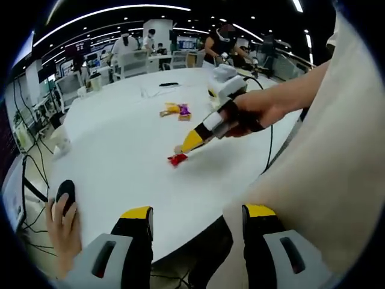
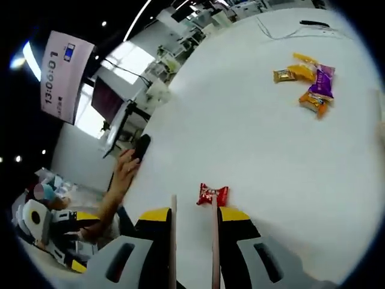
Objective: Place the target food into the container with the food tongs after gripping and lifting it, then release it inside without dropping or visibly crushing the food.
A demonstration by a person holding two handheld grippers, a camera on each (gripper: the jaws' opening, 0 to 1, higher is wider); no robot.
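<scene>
In the left gripper view, the left hand-held gripper (image 1: 197,224) sits low and back from the white surface (image 1: 120,156), beyond its near edge, its two yellow-tipped jaws standing wide apart with nothing between them. Across the surface the right hand-held gripper (image 1: 180,149) reaches in from the right, gripped by a person's hand (image 1: 255,114) with the forearm stretched out and angled downward, so its yellow jaws slope toward the tabletop. In the right gripper view, the right hand-held gripper (image 2: 192,211) holds a pair of slim food tongs (image 2: 213,241) between its jaws, the two tong arms running forward nearly parallel with a narrow gap between them. The red-wrapped candy (image 2: 213,195) lies flat on the surface at the tong tips, touching or just beside the right-hand arm; whether it is pinched cannot be told. A cluster of orange, yellow and purple snack packets (image 2: 310,84) lies well apart from it, farther across the surface. At the near edge, another hand (image 2: 125,171) rests by a black object (image 2: 141,146).
</scene>
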